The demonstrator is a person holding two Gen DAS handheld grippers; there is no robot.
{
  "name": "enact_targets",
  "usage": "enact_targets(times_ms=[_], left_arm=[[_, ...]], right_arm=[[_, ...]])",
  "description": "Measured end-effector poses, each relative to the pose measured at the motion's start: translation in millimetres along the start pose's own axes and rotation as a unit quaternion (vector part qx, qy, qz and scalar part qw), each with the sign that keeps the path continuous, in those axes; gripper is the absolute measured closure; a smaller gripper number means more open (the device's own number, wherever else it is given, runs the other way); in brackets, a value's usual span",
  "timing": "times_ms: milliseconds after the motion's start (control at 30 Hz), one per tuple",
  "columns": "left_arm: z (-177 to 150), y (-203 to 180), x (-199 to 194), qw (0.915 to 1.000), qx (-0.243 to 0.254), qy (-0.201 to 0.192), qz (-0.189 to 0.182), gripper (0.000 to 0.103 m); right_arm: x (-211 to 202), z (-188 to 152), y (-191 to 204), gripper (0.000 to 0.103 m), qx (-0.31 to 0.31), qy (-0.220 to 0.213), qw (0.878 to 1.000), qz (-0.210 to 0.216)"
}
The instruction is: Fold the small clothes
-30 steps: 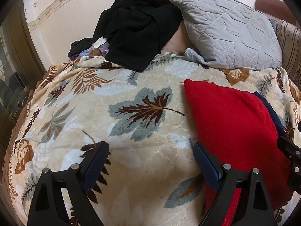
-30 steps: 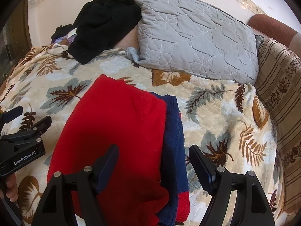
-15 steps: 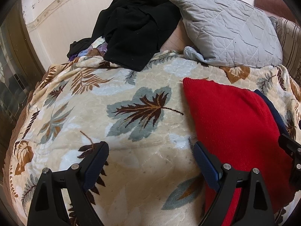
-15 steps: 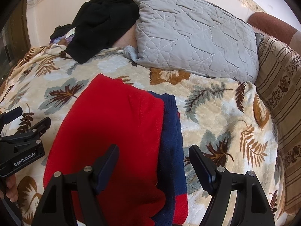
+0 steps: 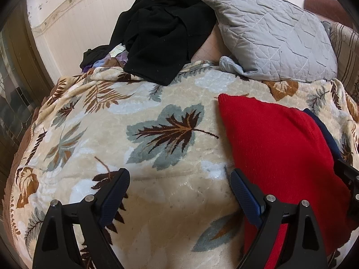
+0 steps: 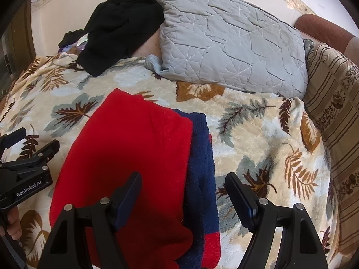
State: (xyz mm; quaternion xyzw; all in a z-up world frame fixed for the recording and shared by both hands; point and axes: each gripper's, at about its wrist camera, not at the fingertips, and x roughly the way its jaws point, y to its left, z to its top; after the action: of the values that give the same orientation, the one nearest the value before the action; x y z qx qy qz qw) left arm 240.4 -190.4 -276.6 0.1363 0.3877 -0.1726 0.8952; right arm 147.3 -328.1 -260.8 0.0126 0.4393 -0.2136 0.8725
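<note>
A folded red knit garment [image 6: 132,157] with a navy blue layer [image 6: 202,157] showing along its right side lies flat on the leaf-patterned blanket [image 6: 258,139]. In the left wrist view the same red garment [image 5: 280,148] fills the right side. My left gripper [image 5: 179,177] hovers open over bare blanket just left of the garment's edge, with nothing between its fingers. My right gripper [image 6: 182,179] stands open above the garment's near right part, over the red and navy seam, not gripping it. The left gripper's body [image 6: 24,168] shows at the left edge of the right wrist view.
A grey quilted pillow [image 5: 269,38] and a heap of black clothing [image 5: 161,33] lie at the far side against the white wall. A striped cushion [image 6: 336,116] and a brown sofa arm [image 6: 320,27] border the right. The blanket drops off at the left edge.
</note>
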Motion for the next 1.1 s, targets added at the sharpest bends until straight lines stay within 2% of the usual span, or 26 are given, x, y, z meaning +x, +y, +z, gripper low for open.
enact_targets(times_ms=[933, 1100], left_arm=[[9, 14, -42, 0.9974, -0.014, -0.066, -0.023, 0.012], [9, 19, -49, 0.9967, -0.017, -0.077, -0.020, 0.012]], right_arm=[[-45, 9, 6, 0.023, 0.003, -0.033, 0.999, -0.034], [-54, 9, 6, 0.023, 0.015, -0.040, 0.999, -0.028]])
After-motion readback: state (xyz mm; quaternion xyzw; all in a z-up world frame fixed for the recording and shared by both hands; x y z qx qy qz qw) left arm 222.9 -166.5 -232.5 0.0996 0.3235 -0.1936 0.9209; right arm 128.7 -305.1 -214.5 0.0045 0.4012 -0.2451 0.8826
